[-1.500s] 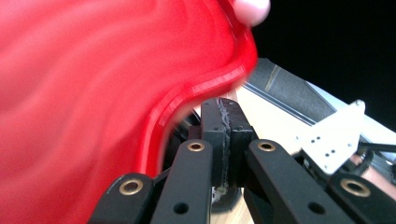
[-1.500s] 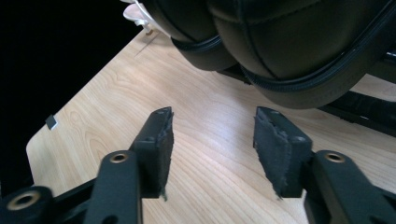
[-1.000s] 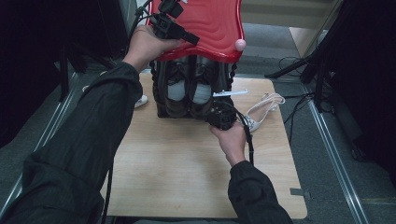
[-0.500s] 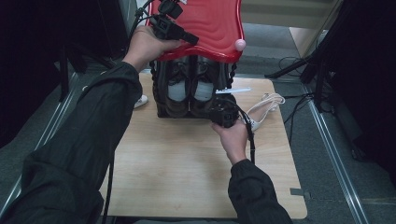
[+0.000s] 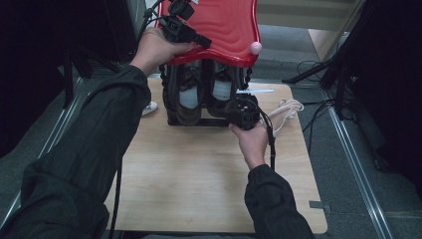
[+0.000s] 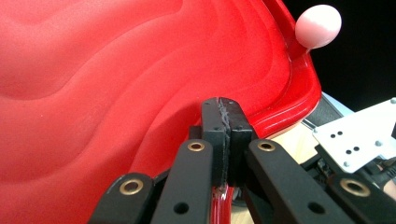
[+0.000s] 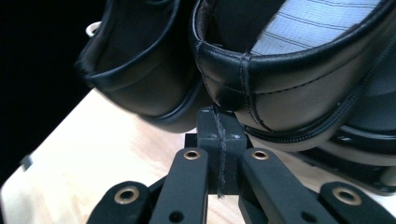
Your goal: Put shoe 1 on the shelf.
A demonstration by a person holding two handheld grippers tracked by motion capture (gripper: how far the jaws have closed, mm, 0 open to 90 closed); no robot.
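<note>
My left gripper [image 5: 186, 32] has its jaws clamped on the rim of the stiff, slick red lid [image 5: 224, 25], while my right gripper [image 5: 244, 112], jaws together, noses the supple black shoes [image 7: 280, 84] racked on the tabletop [image 5: 199, 174]; I'd pinch a firm heel

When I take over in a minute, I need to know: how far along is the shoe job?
Done: the red lid is up, and both black shoes sit in the black case.
In hand: the left gripper, shut, is at the lid's rim. The right gripper, shut, touches one shoe's heel.
Left: probably shifting that shoe, then lowering the lid.
</note>
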